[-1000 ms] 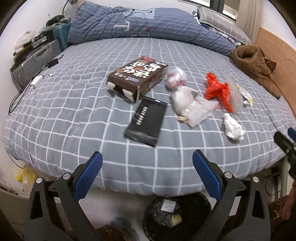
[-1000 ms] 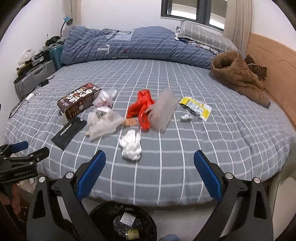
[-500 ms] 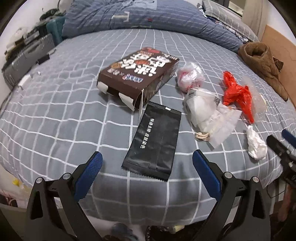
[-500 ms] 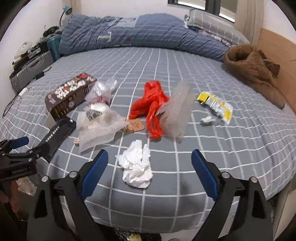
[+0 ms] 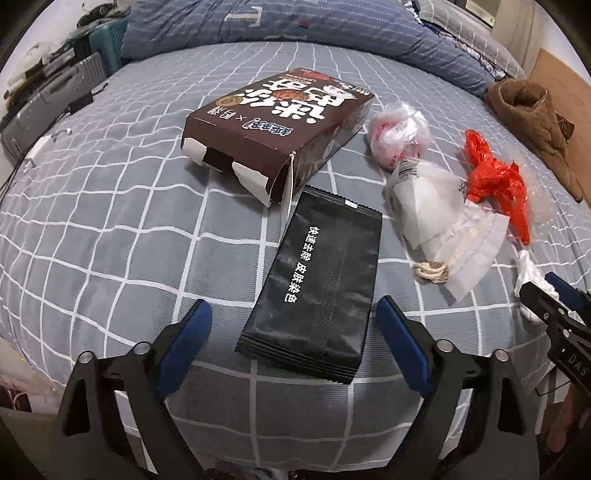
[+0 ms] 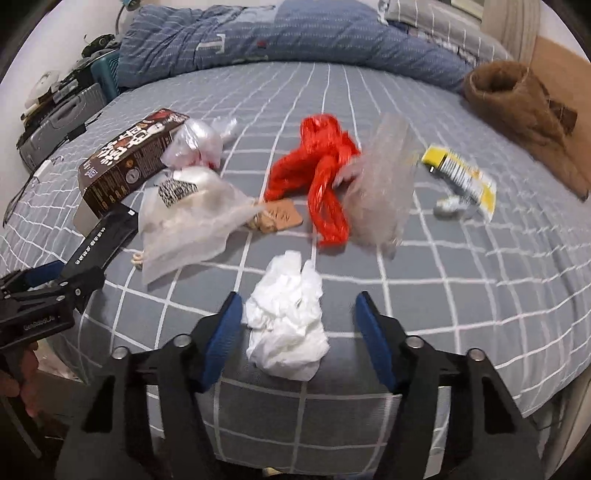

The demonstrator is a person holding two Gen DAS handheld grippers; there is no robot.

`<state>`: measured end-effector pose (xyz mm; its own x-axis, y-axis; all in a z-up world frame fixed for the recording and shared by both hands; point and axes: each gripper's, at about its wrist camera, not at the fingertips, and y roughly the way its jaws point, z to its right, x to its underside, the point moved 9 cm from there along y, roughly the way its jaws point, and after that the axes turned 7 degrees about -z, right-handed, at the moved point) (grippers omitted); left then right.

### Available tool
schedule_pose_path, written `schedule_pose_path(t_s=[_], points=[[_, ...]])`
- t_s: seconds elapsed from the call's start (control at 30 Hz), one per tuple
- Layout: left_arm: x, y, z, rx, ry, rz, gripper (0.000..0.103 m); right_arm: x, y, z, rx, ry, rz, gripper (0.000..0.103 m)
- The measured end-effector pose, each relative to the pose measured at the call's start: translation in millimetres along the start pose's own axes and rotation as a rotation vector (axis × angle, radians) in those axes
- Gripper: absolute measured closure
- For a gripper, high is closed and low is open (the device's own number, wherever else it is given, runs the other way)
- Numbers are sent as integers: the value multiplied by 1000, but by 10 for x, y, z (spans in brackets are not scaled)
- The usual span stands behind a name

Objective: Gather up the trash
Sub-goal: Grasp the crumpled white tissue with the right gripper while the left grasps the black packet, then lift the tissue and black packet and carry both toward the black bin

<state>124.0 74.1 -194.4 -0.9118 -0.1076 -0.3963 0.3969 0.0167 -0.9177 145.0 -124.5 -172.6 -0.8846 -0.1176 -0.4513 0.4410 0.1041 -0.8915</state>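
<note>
Left-wrist view looks down on a grey checked bedspread [image 5: 110,221] strewn with litter: the left gripper [image 5: 295,332] hovers over the near end of a flat black sachet [image 5: 317,288], its blue pads either side of the packet and not pressing it, the jaws closing. Just beyond the sachet lies a brown carton [image 5: 280,122] with its torn end flaps facing the camera. To the right sit a crumpled clear bag [image 5: 399,136], a frosted pouch [image 5: 443,221] with a knot of cord [image 5: 432,271] at its near edge, and a red plastic bag [image 5: 495,184]. At far right the right gripper [image 5: 554,299] reaches in beside a scrap of white tissue [image 5: 528,269]. Right-wrist view shows that gripper [image 6: 299,321] with its jaws closing around the crumpled white tissue [image 6: 288,328] near the bed's near edge; the left pad touches the wad while the right pad stands clear of it. Farther off lie the red bag [image 6: 321,173], a blurred translucent wrapper [image 6: 380,184], a brown paper tag [image 6: 280,214] and, to the right, a yellow packet [image 6: 461,173]. A brown garment [image 6: 524,118] rests at the far right, a blue striped duvet [image 6: 295,33] along the far side.
</note>
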Motion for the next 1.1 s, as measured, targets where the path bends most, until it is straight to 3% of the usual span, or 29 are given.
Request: schedule_pose_path(t_s=[0.13, 0.23, 0.47, 1.1], points=[[20, -27, 13, -12, 15, 3, 36, 28, 27, -20, -18, 5, -14, 70], [37, -66, 17, -10, 14, 5, 41, 35, 2, -40, -13, -10, -12, 76], [70, -152, 18, 2, 4, 5, 46, 19, -59, -13, -12, -5, -6, 78], [249, -603, 146, 48, 31, 52, 46, 18, -368, -24, -45, -7, 47, 79]])
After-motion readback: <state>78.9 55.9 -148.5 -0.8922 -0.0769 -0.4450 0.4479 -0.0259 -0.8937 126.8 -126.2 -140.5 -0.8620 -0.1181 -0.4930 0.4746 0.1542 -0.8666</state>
